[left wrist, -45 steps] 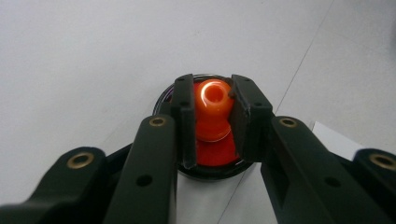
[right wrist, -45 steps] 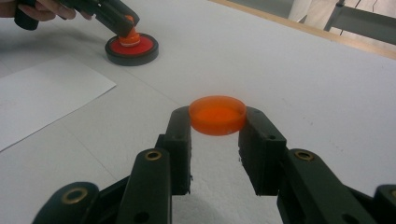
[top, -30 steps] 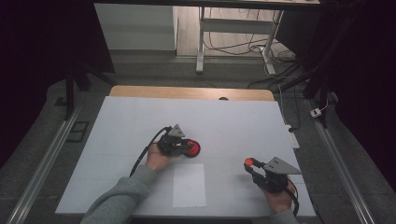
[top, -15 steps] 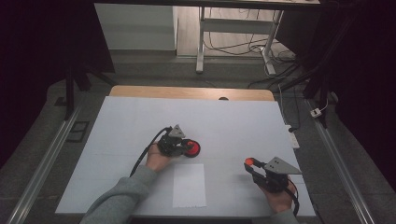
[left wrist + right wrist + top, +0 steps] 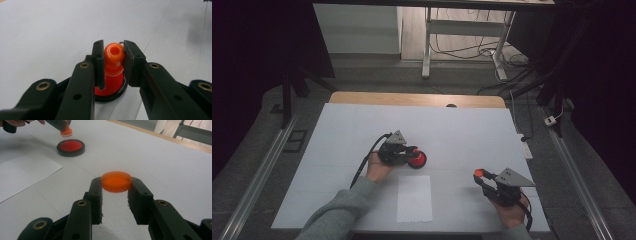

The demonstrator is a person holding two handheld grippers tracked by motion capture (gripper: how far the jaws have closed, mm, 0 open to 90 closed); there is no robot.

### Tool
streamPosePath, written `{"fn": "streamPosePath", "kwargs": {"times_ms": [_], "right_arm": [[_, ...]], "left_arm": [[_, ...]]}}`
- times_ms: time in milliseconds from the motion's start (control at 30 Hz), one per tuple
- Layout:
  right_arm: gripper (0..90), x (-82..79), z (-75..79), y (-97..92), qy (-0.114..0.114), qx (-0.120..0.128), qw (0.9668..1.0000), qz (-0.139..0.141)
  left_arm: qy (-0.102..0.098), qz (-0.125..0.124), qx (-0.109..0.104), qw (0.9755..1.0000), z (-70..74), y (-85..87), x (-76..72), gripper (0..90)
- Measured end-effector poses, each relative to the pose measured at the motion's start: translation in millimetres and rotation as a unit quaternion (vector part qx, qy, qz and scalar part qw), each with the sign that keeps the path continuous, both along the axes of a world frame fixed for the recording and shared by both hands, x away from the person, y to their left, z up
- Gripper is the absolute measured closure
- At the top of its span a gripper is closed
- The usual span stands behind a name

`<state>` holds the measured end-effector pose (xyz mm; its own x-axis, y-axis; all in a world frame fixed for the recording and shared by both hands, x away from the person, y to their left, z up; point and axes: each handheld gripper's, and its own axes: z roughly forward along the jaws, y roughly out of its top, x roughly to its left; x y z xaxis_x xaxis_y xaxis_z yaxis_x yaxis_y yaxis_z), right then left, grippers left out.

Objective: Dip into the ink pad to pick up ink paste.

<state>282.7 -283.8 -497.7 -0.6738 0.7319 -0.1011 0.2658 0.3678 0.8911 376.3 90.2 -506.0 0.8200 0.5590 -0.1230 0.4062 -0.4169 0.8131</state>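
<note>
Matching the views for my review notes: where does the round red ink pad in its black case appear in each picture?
High view: the ink pad lies mid-table, just right of the left gripper.
Left gripper view: it sits low at centre, under the orange stamp gripped by the jaws.
Right gripper view: upper left, below that stamp.
Shared landmark: the white paper sheet, near the pad.

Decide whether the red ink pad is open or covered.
Open: the ink pad shows bare red, and the right claw holds its orange lid.
</note>
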Motion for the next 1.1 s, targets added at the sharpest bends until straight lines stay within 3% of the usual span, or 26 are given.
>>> {"fn": "streamPosePath", "kwargs": {"times_ms": [400, 833, 1100], "right_arm": [[64.4, 0.6, -0.3, 0.2, 0.001, 0.001, 1.0000, 0.001], [64.4, 1.7, -0.4, -0.4, 0.003, -0.004, 1.0000, 0.000], [64.4, 2.1, -0.5, -0.3, 0.003, -0.003, 1.0000, -0.001]], "left_arm": [[-0.001, 0.000, -0.025, 0.9997, 15.4, 16.5, -8.7, 72.2], [-0.007, 0.000, -0.040, 0.9992, 30.7, 31.0, -20.3, 72.2], [-0.014, -0.013, -0.039, 0.9991, 38.3, 35.0, -31.2, 72.2]]}}
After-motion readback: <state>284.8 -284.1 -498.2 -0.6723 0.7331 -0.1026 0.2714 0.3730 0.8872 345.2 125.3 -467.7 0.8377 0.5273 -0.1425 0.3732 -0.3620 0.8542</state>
